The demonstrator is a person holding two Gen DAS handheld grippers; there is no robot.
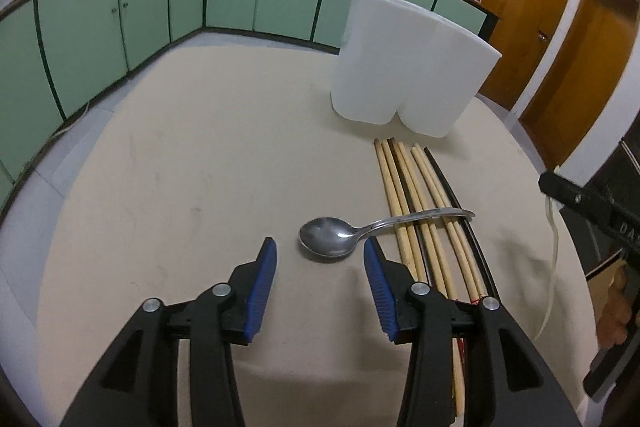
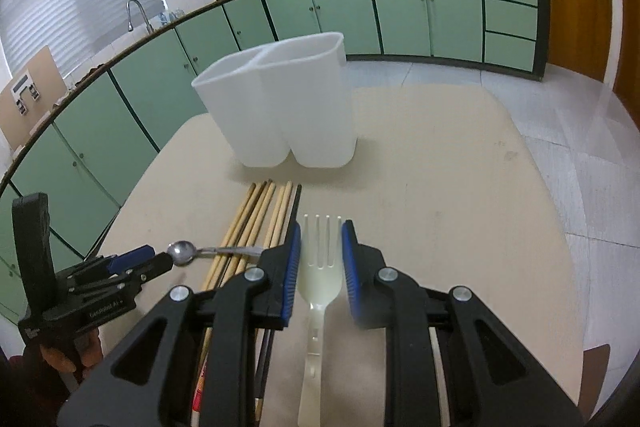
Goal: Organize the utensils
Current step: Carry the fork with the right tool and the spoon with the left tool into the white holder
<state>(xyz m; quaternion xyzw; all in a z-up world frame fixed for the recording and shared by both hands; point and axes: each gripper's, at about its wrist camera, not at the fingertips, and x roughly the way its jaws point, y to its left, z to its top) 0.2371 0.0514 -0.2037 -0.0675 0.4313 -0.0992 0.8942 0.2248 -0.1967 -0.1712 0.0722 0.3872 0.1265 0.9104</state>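
Note:
A metal spoon (image 1: 326,237) lies on the beige table (image 1: 180,167), its handle resting across several wooden and dark chopsticks (image 1: 420,195). My left gripper (image 1: 321,247) is open; its blue pads (image 1: 264,279) stand either side of the spoon's bowl without touching it. In the right wrist view, my right gripper (image 2: 322,227) has its pads close against both edges of a white plastic fork (image 2: 322,267). The fork's tines point away and its handle runs back under the gripper. The left gripper (image 2: 163,256) and spoon (image 2: 182,253) show there too, left of the chopsticks (image 2: 256,219).
A white two-compartment holder (image 1: 404,67) (image 2: 288,107) stands upright just beyond the chopsticks' far ends. Green cabinets (image 1: 120,27) ring the room, and wooden doors (image 1: 560,47) stand to the right. The table's rounded edge drops to a tiled floor (image 2: 580,147).

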